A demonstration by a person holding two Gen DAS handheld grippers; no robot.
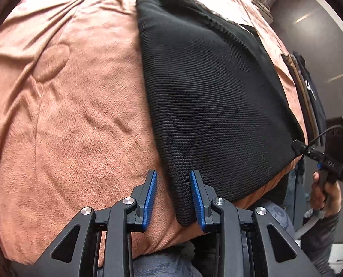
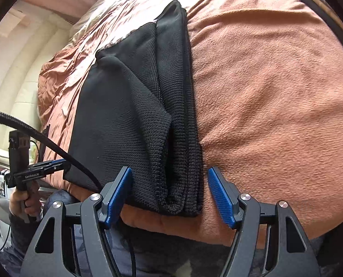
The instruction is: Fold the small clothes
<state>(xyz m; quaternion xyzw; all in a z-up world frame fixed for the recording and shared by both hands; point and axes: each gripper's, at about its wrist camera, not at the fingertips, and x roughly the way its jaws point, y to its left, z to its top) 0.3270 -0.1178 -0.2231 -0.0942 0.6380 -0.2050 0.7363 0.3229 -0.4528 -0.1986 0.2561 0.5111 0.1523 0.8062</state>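
Left wrist view first: a plush salmon-pink blanket (image 1: 79, 115) covers the whole surface, rumpled into soft ridges toward the far side, with dark floor showing beyond its right edge. On the blanket lies the black knit garment (image 1: 213, 97), folded into a long flat panel running from the far side down to the near edge. The left gripper (image 1: 173, 198) is right over its near corner, blue pads parted a modest way, and that corner of knit sits in the gap between them. The pads do not press on the cloth; there is daylight on the left side, blanket showing through. Off to the right, a stack of folded clothes (image 1: 307, 92) lies at the blanket's edge, and the person's right hand (image 1: 321, 194) grips the handle of the other tool.

Over to the right wrist view: same pink blanket (image 2: 275, 92), pale wall and bedding behind on the left. The black garment (image 2: 130, 115) shows its layered fold edges here, several thicknesses bunched at the near end. The right gripper (image 2: 169, 196) straddles that bunched end, jaws standing fairly wide, the pads beside the cloth without pinching it. At far left, the left hand (image 2: 23, 203) holds its gripper at the garment's other corner.
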